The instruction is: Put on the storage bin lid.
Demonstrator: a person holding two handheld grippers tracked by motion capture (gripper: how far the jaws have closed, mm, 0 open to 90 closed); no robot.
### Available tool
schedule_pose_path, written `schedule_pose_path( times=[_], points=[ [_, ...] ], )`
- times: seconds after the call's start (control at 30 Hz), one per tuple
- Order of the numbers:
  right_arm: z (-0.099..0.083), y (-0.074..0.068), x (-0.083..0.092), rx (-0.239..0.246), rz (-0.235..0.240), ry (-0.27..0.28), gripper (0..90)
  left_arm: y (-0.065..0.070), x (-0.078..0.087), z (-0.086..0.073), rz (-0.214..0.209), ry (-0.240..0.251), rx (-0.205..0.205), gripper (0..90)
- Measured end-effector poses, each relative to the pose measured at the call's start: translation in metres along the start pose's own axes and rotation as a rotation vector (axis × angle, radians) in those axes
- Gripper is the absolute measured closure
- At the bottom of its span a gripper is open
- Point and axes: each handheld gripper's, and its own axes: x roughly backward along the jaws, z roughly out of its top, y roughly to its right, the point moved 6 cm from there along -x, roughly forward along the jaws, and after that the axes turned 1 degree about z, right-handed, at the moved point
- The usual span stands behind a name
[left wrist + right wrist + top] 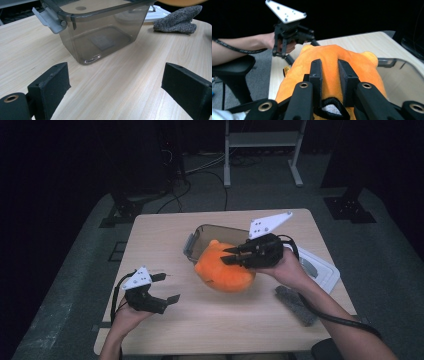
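An orange plush toy hangs above the table, partly over the near edge of a smoky transparent bin. My right gripper is shut on a fold of the plush toy, whose fabric bulges between the two black jaws. The bin stands open and its grey latch hangs at one end. At the table's left front, my left gripper is open with its jaws wide apart and nothing between them; the same gripper is seen beyond the toy in the right gripper view.
A white lid lies at the table's right edge. A grey fuzzy cloth rests near the right front corner, and the cloth lies beside the bin. A white metal rack stands on the floor beyond the table.
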Motion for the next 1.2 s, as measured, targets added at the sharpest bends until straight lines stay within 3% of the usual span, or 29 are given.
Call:
schedule_pose_path(
  times=[0.53, 1.2],
  points=[
    [0.024, 0.042, -0.004, -0.021, -0.064, 0.002, 74.5, 0.0, -0.001, 0.001, -0.011, 0.006, -0.004, 6.9],
    [0.02, 0.086, -0.022, -0.063, -0.109, -0.033, 74.5, 0.001, -0.003, 0.002, -0.019, 0.008, -0.006, 6.9]
  ],
)
